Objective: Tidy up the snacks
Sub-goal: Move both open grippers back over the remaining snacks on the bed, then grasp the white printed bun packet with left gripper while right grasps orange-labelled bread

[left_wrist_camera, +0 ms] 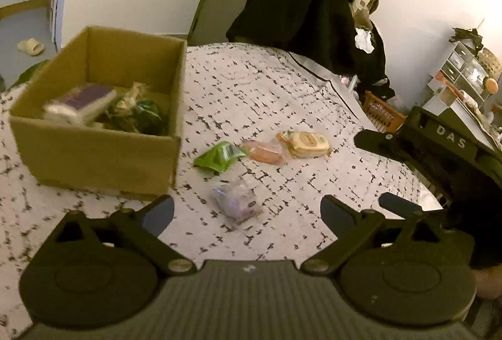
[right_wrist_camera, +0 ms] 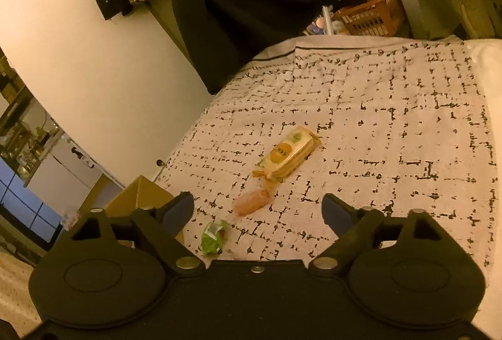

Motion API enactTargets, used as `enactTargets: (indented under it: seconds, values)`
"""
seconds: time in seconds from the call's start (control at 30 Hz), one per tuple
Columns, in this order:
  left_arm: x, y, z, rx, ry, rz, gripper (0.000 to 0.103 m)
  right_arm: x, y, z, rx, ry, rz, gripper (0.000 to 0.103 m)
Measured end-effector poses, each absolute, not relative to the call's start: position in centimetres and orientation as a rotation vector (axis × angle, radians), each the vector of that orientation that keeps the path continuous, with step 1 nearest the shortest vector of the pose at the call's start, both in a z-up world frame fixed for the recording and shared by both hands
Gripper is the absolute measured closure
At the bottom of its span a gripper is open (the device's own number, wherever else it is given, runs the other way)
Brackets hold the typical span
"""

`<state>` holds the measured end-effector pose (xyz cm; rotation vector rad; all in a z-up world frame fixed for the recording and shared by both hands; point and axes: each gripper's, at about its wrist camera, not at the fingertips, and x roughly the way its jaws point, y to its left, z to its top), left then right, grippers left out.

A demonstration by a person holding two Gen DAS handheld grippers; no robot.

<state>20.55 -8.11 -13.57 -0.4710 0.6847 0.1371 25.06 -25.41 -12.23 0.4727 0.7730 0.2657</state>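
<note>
**Both claws released, four snacks loose on the bed**

Left claw [left_wrist_camera: 248, 211]: jaws spread wide, nothing gripped. It hangs over the patterned bedspread [left_wrist_camera: 282, 95] with the clear purple-tinted packet [left_wrist_camera: 237, 202] lying in the gap, closer to the left finger; pads not touching it.

Right claw [right_wrist_camera: 257, 214]: also released and empty. No earlier frame to compare. Pink packet [right_wrist_camera: 252, 202] sits between its fingers, further out, untouched.

Outward from there, left wrist view:
- green packet [left_wrist_camera: 219, 156] just beyond the clear one, near the right wall of the cardboard box [left_wrist_camera: 94, 158]
- pink packet to its right, touching or just beside the green one; can't tell which
- beige packet [left_wrist_camera: 306, 144] right of the pink, edges overlapping or touching
- box at left, open top, already holds a purple-and-white pack [left_wrist_camera: 83, 103] and some dark green wrapped items [left_wrist_camera: 141, 114]; blurred, no detail

Right wrist view: green, pink and beige packets run in a line from near to far.

Far edge of bed: pile of dark clothing [left_wrist_camera: 301, 4], orange basket [right_wrist_camera: 370, 15] beside it.
</note>
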Motion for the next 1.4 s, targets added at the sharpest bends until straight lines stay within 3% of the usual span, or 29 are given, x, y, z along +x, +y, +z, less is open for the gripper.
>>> enactTargets:
  seconds: [0.6, 0.7, 0.77, 0.83, 0.9, 1.4]
  values:
    - [26.9, -10.8, -18.8, -0.498, 0.758, 0.362, 0.015, 30.4, -28.0, -16.7, 0.562, 0.836, 0.179, 0.026]
    - [27.6, -11.1, -19.6, -0.518, 0.780, 0.404, 0.028, 31.5, -27.8, -17.1, 0.550, 0.833, 0.187, 0.026]
    - [27.9, -11.3, -19.7, -0.509, 0.772, 0.439, 0.043, 32.2, -27.7, -17.5, 0.550, 0.840, 0.193, 0.028]
    - [28.4, -11.3, -19.9, -0.504, 0.776, 0.460, 0.065, 32.9, -27.5, -17.9, 0.565, 0.843, 0.196, 0.028]
    - [28.8, -11.2, -19.8, -0.514, 0.773, 0.475, 0.070, 33.4, -27.1, -18.1, 0.567, 0.845, 0.201, 0.029]
    - [29.1, -10.7, -17.3, -0.523, 0.723, 0.397, 0.071, 37.7, -24.9, -20.2, 0.584, 0.871, 0.235, 0.038]
